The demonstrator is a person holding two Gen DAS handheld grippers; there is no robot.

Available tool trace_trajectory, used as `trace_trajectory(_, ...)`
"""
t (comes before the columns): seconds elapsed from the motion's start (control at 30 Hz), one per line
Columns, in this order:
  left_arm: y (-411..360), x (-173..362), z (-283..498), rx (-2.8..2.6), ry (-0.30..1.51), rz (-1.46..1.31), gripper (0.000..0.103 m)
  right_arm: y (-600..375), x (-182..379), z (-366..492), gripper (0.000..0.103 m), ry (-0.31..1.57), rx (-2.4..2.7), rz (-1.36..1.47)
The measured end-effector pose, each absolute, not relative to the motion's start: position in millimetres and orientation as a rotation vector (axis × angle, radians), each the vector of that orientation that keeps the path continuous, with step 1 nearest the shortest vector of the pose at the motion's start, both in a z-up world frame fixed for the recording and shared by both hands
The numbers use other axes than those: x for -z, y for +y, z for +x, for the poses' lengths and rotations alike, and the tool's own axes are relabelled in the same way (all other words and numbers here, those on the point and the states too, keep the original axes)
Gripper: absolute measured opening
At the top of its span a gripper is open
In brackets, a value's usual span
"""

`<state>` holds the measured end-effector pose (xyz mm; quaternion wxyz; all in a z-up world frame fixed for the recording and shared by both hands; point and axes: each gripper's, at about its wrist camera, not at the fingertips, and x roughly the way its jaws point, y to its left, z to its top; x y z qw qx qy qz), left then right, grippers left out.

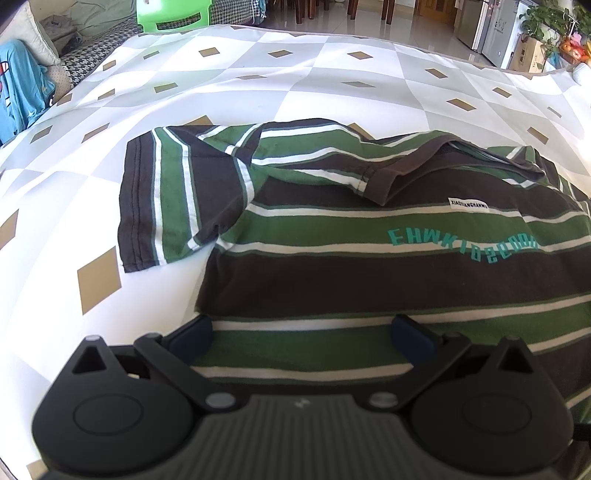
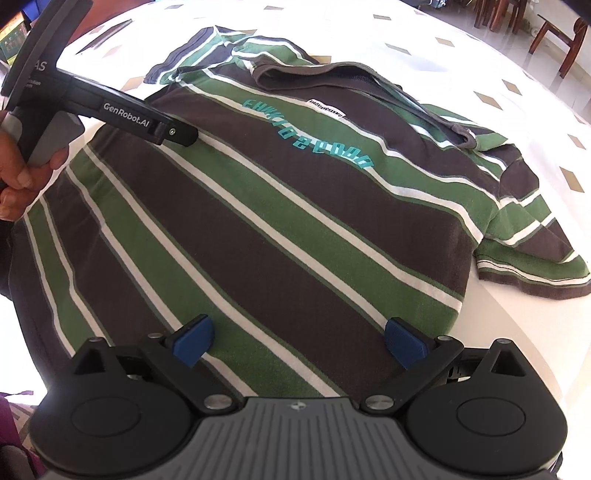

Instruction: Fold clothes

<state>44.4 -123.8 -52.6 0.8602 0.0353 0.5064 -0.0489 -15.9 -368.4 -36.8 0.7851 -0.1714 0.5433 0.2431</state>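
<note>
A short-sleeved shirt (image 1: 332, 273) with green, brown and white stripes lies face up and spread flat on a patterned cover (image 1: 258, 85). Teal letters run across its chest and its brown collar (image 1: 399, 173) is rumpled. One sleeve (image 1: 159, 199) lies spread out to the left. My left gripper (image 1: 301, 338) hangs open over the lower body of the shirt, near its left edge, with nothing between its fingers. In the right wrist view the shirt (image 2: 277, 206) runs diagonally. My right gripper (image 2: 300, 341) stands wide open above the hem area, gripping nothing. The left gripper (image 2: 173, 133) shows at upper left, held by a hand (image 2: 22, 173).
The white and grey cover with tan diamonds spreads far around the shirt. A green plastic stool (image 1: 173, 14) and a sofa with a blue garment (image 1: 22, 96) stand beyond its far left edge. Wooden chairs (image 2: 565, 37) stand on the tiled floor behind.
</note>
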Motion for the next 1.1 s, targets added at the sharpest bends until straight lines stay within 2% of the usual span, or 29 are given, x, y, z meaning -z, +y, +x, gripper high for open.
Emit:
trace_trajectory(0.17,-125.4,52.6,43.0,0.104,1.071,0.075,0.103,-373.8,33.2,-15.1,0.099,1.226,-0.519,-0.413)
trace_trajectory(0.23,-125.4,51.0,42.4,0.100,1.086,0.081,0.103,-381.2,28.3,-9.2,0.090,1.243,-0.478,-0.404)
trace_trajectory(0.4,-137.1,29.0,31.6,0.125,1.048,0.205,0.103,-429.2,1.8,7.5,0.087,1.237,-0.300,-0.206)
trace_trajectory(0.67,-148.5,-6.4,28.0,0.247,1.045,0.289,0.103,-457.9,-25.4,12.9,0.082,1.104,-0.111,0.024)
trace_trajectory(1.1,-168.2,46.3,55.9,0.298,1.139,0.247,0.103,-468.3,15.7,47.3,0.070,1.103,0.034,0.074)
